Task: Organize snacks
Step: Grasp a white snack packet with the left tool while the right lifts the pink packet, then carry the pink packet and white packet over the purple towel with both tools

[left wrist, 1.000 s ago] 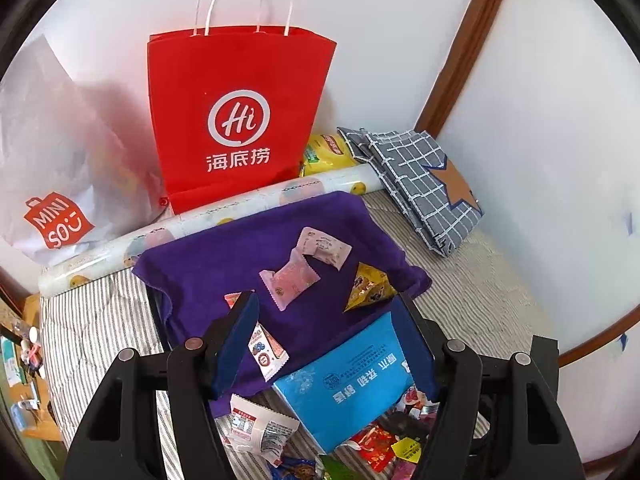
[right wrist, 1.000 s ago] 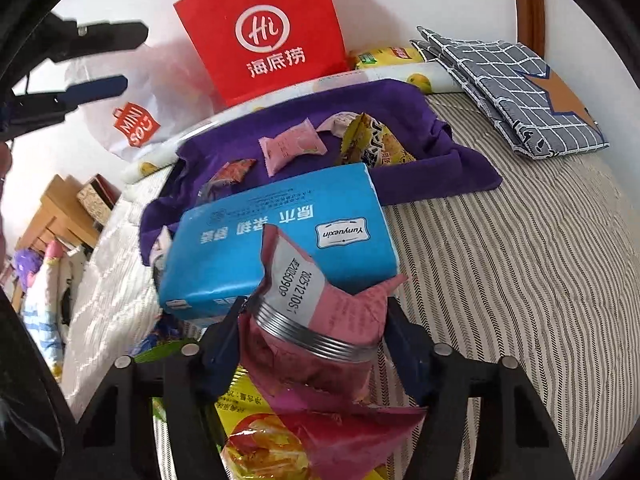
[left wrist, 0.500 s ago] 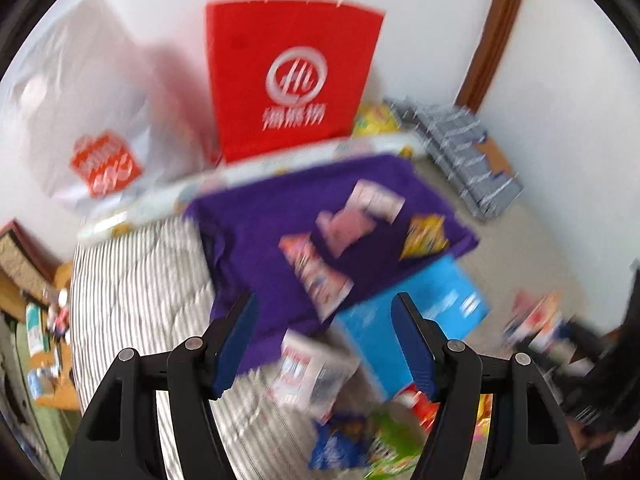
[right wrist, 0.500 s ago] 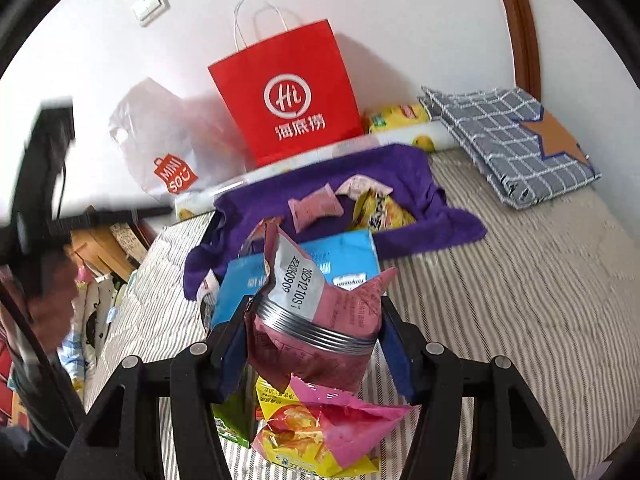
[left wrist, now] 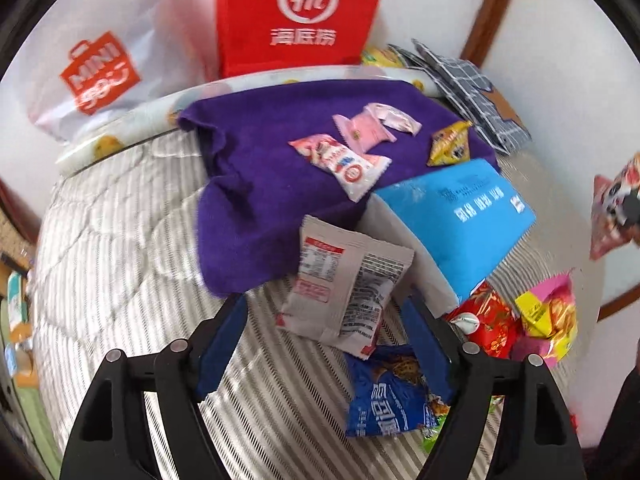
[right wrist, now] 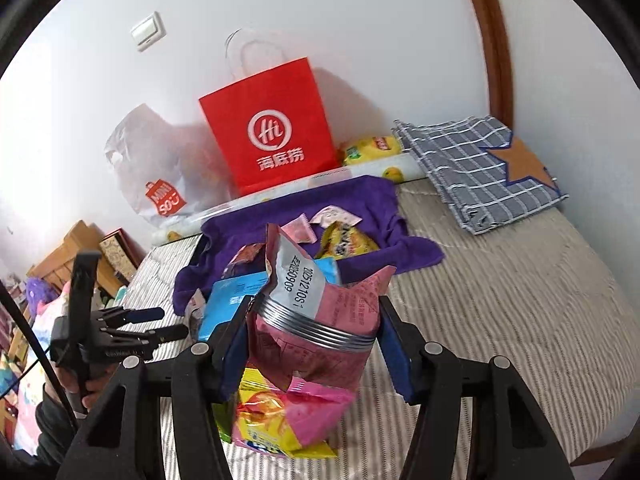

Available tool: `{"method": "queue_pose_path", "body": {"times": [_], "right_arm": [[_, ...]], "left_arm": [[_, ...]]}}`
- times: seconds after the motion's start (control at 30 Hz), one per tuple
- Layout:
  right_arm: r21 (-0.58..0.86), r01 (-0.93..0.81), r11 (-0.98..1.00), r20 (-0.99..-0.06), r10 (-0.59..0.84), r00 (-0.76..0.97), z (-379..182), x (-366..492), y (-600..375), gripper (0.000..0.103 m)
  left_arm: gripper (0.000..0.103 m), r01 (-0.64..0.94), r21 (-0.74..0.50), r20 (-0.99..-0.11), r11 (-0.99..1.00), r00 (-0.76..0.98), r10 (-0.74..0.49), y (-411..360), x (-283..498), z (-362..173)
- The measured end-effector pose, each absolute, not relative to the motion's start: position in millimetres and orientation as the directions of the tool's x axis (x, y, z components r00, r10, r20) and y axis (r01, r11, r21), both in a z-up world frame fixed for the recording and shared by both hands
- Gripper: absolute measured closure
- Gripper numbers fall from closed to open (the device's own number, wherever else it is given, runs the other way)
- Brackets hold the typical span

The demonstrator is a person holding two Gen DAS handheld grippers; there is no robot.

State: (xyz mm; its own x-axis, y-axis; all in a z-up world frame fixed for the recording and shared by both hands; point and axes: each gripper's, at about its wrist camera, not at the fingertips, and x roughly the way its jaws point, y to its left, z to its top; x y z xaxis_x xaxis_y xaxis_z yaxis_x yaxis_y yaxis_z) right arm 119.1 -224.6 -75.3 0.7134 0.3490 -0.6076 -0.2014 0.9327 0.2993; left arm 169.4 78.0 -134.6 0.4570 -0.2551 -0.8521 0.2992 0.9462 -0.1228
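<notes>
While your left gripper (left wrist: 324, 316) hung open and empty over a white snack packet (left wrist: 347, 289) on the striped bed (left wrist: 120, 240), your right gripper (right wrist: 314, 334) clamped a pink snack bag (right wrist: 316, 312), lifted above the blue tissue pack (right wrist: 230, 304) and purple towel (right wrist: 360, 200).

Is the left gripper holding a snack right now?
No. The left gripper is open with nothing pinched between its fingers; the white snack packet just lies on the striped bed ahead of it.
</notes>
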Motion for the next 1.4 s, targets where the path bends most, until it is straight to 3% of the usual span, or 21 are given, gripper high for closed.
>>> {"method": "queue_pose_path", "body": {"times": [0.2, 0.33, 0.43, 0.7, 0.77, 0.93, 1.1, 1.2, 1.4], "right_arm": [[0.276, -0.15, 0.949, -0.625, 0.296, 0.722, -78.5, 109.1, -243.4, 0.047], [0.279, -0.125, 0.952, -0.638, 0.281, 0.717, -85.4, 108.0, -251.7, 0.047], [0.288, -0.114, 0.951, -0.648, 0.281, 0.708, -90.6, 110.0, -255.3, 0.047], [0.294, -0.124, 0.948, -0.65, 0.293, 0.701, -95.1, 110.6, -252.6, 0.047], [0.296, -0.127, 0.947, -0.649, 0.297, 0.7, -95.2, 110.5, -252.3, 0.047], [0.299, -0.131, 0.945, -0.653, 0.303, 0.694, -97.5, 112.3, -248.9, 0.047], [0.297, -0.136, 0.945, -0.657, 0.306, 0.689, -99.1, 113.6, -246.5, 0.047], [0.295, -0.135, 0.946, -0.661, 0.304, 0.686, -99.8, 114.5, -245.0, 0.047], [0.287, -0.133, 0.949, -0.672, 0.299, 0.678, -102.5, 118.5, -240.7, 0.047]], "left_arm": [[0.023, 0.384, -0.061, -0.859, 0.921, 0.451, -0.245, 55.5, 168.4, -149.7], [0.024, 0.348, -0.035, -0.867, 0.937, 0.455, -0.201, 54.2, 176.6, -158.1], [0.046, 0.346, -0.024, -0.86, 0.938, 0.472, -0.196, 56.6, 178.8, -161.3], [0.059, 0.326, -0.074, -0.842, 0.943, 0.486, -0.234, 71.1, 164.7, -145.8], [0.071, 0.317, -0.1, -0.838, 0.943, 0.484, -0.252, 75.2, 161.3, -139.5], [0.085, 0.3, -0.104, -0.824, 0.948, 0.508, -0.251, 79.7, 154.1, -126.1], [0.089, 0.287, -0.125, -0.82, 0.95, 0.509, -0.261, 82.7, 152.0, -123.7], [0.097, 0.284, -0.153, -0.811, 0.947, 0.512, -0.285, 87.1, 149.4, -119.1], [0.098, 0.27, -0.171, -0.805, 0.948, 0.516, -0.292, 93.4, 147.5, -116.0]]}}
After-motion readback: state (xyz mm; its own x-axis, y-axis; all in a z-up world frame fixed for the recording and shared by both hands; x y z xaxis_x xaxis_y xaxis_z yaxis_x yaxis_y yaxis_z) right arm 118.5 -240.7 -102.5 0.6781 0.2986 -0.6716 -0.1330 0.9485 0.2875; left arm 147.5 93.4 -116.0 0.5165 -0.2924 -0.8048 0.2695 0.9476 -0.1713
